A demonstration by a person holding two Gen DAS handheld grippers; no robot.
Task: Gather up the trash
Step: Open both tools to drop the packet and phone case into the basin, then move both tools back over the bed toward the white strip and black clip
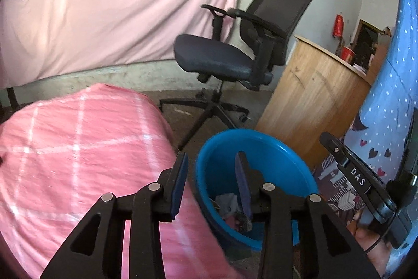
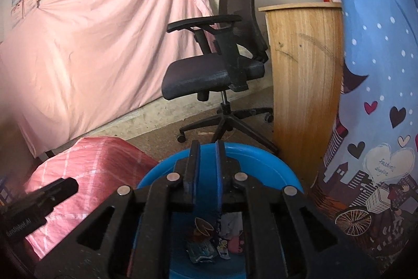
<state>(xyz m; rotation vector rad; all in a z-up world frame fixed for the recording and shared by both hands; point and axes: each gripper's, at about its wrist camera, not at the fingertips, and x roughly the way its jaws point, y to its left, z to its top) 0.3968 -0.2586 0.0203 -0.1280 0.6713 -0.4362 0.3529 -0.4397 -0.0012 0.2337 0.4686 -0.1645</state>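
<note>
A blue plastic bin (image 1: 263, 141) stands on the floor with several crumpled wrappers and paper scraps (image 1: 235, 211) at its bottom. My left gripper (image 1: 211, 169) hangs over the bin's left rim, open, with nothing between its blue pads. In the right wrist view the same bin (image 2: 258, 157) sits directly below my right gripper (image 2: 207, 157). Its jaws stand a narrow gap apart and hold nothing. The trash (image 2: 214, 242) lies beneath them. Each gripper also shows in the other's view: the right one (image 1: 350, 171) held by a hand, and the left one (image 2: 41, 200) at the lower left.
A pink checked bed cover (image 1: 78, 161) lies close on the bin's left. A black office chair (image 1: 222, 62) stands behind it, a wooden cabinet (image 1: 313, 101) to the right, and a blue patterned cloth (image 1: 392, 96) hangs at far right. A pink sheet (image 1: 117, 4) covers the wall.
</note>
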